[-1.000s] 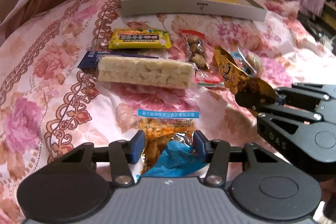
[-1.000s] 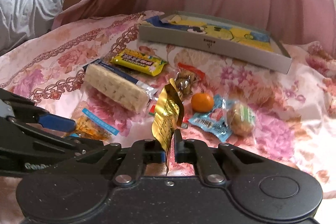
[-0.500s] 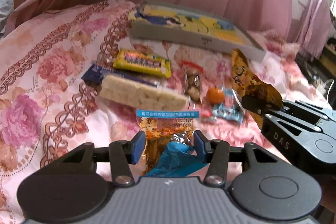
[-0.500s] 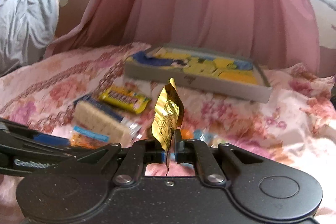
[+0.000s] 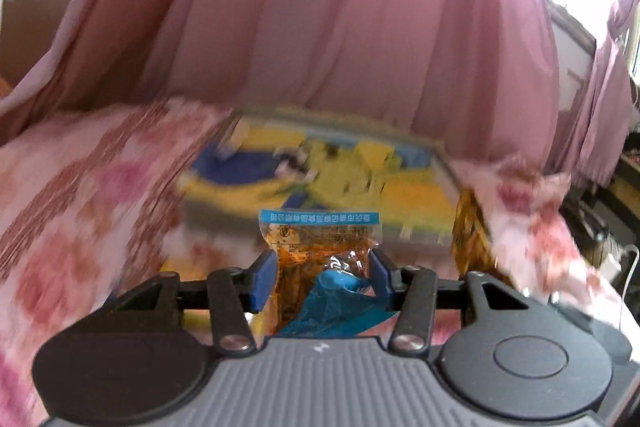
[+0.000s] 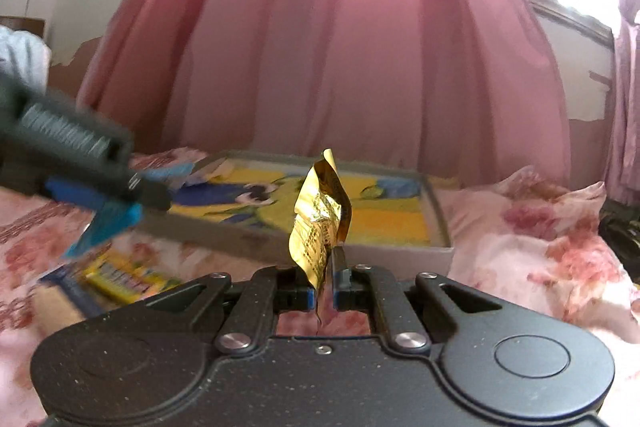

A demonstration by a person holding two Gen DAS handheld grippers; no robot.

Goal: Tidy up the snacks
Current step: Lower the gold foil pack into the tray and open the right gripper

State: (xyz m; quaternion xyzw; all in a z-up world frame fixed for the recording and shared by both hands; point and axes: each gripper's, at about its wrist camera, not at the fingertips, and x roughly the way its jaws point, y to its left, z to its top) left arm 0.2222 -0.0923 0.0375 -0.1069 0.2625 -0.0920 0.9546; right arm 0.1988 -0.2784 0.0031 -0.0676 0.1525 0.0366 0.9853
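left gripper (image 5: 322, 277) pinching an orange snack pouch (image 5: 320, 247) and right gripper (image 6: 322, 293) pinching a gold foil packet (image 6: 320, 219), both raised before a shallow cartoon-printed box (image 6: 400, 251).

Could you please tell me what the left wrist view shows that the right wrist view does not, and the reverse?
Only the left wrist view shows the orange snack packet held in the left hand-held gripper.

Only the right wrist view shows the right hand-held gripper pinching the gold packet's lower edge, plus a yellow snack bar on the bedspread.

Both show the cartoon-printed tray and pink curtain.
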